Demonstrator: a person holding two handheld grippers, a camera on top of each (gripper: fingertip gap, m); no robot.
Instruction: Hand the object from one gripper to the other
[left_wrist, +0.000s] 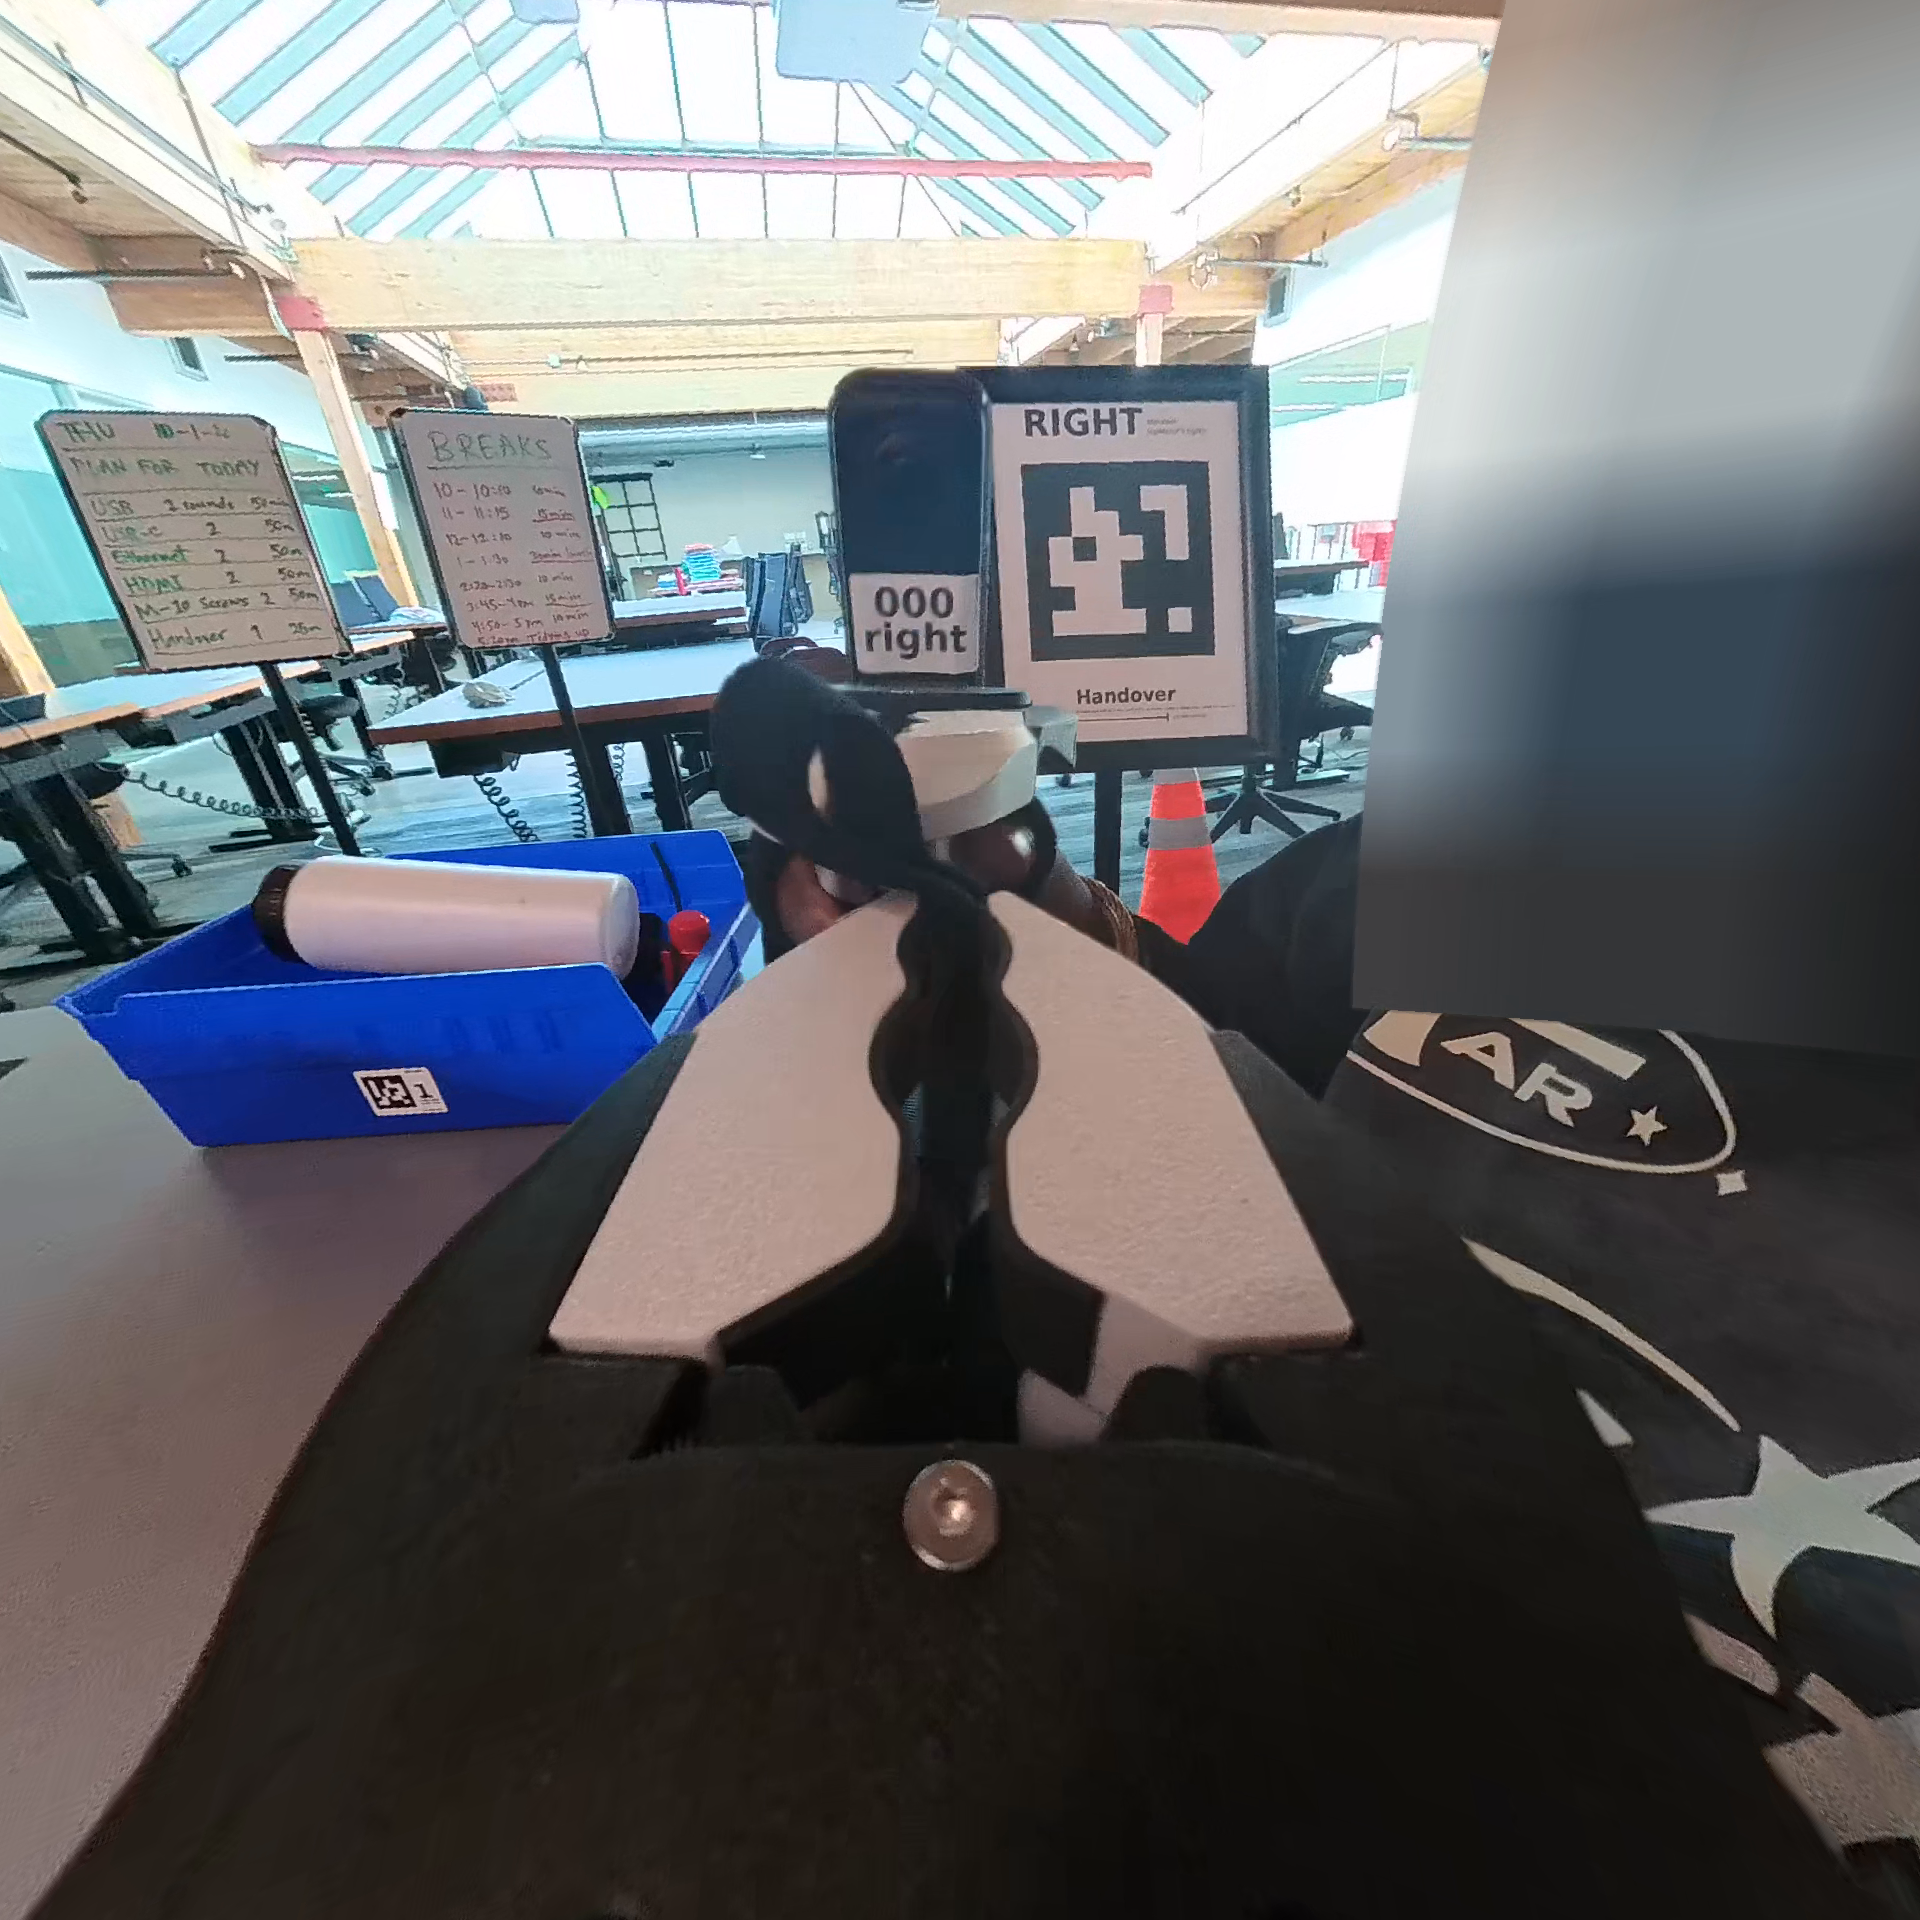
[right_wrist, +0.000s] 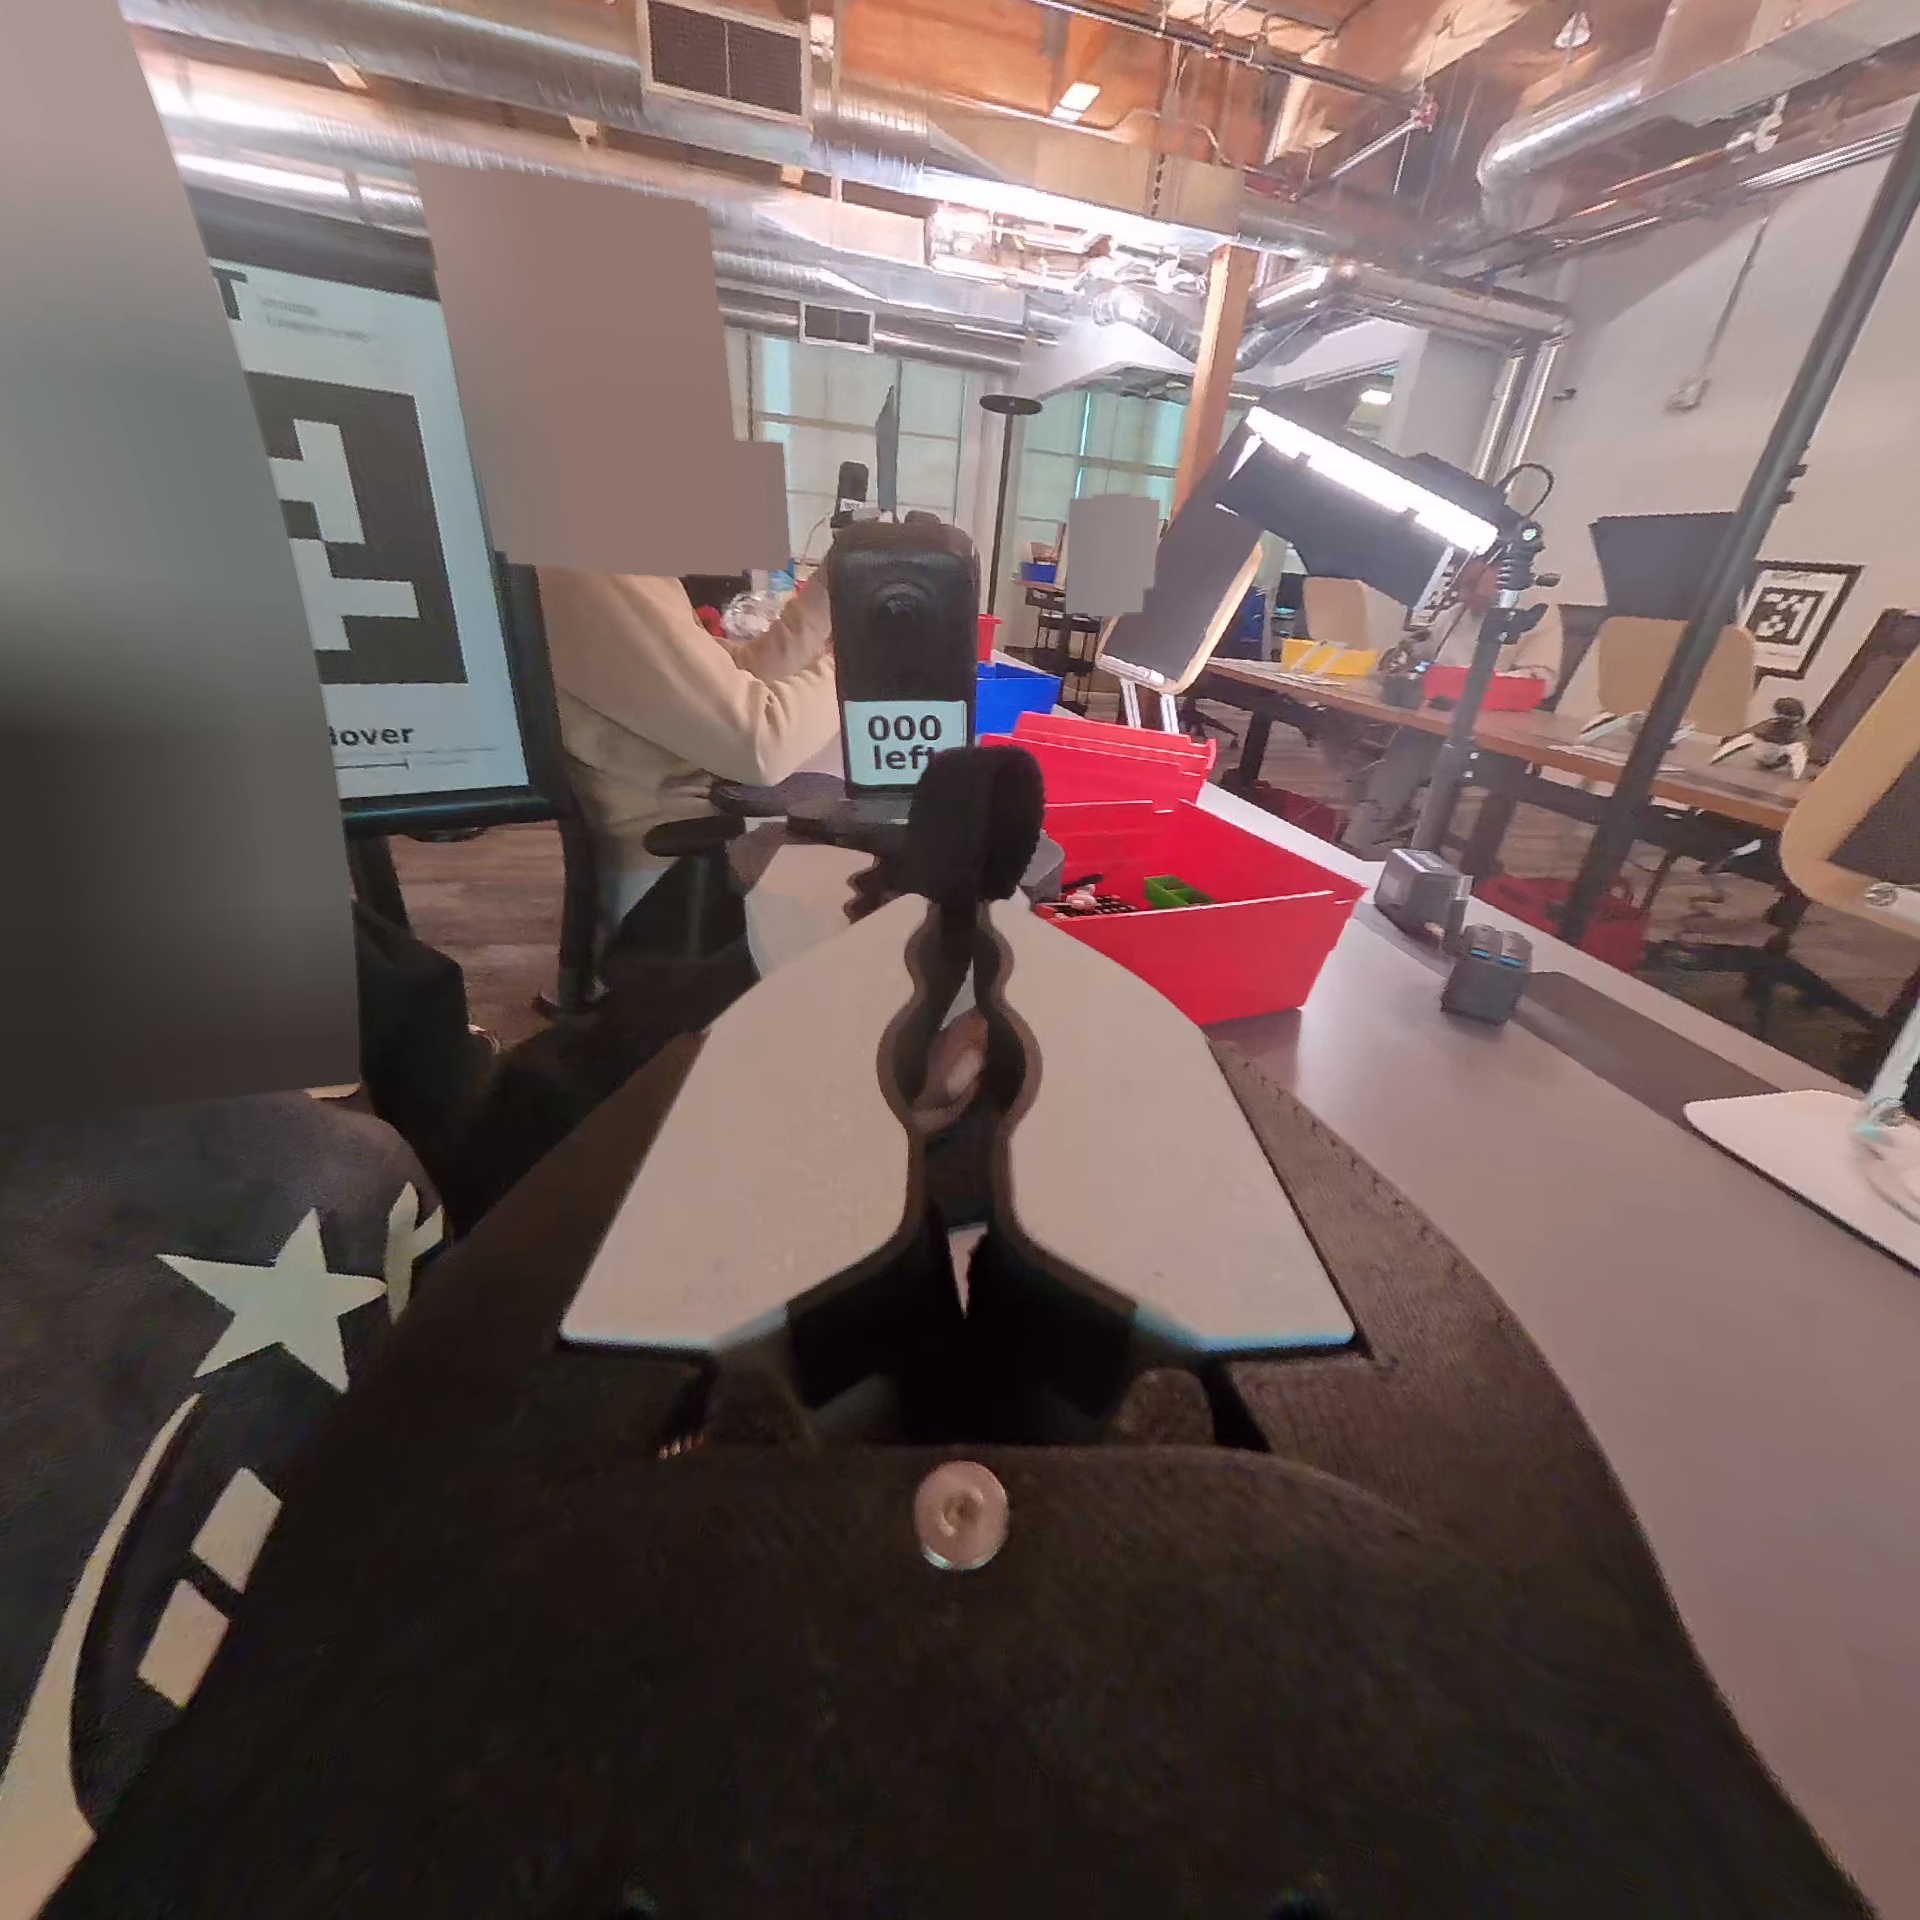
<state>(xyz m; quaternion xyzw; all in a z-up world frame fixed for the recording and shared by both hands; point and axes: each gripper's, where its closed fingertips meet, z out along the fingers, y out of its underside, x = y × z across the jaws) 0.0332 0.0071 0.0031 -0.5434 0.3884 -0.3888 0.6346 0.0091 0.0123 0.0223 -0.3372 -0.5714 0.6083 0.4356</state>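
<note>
A black fabric strap is held in the air between the two grippers. My left gripper is shut on one end, and the strap fills the gap between its white fingers. The strap loops up and left in front of my right gripper, which faces me with its camera above it. In the right wrist view my right gripper is shut on the strap, whose loop stands just above the fingertips. The left gripper shows close behind it, mostly hidden.
A blue bin with a white bottle stands on the grey table to the left. A red bin, small grey boxes and a white stand base are on the right. The person's dark shirt is close by. The tips of both grippers are at nearly the same place.
</note>
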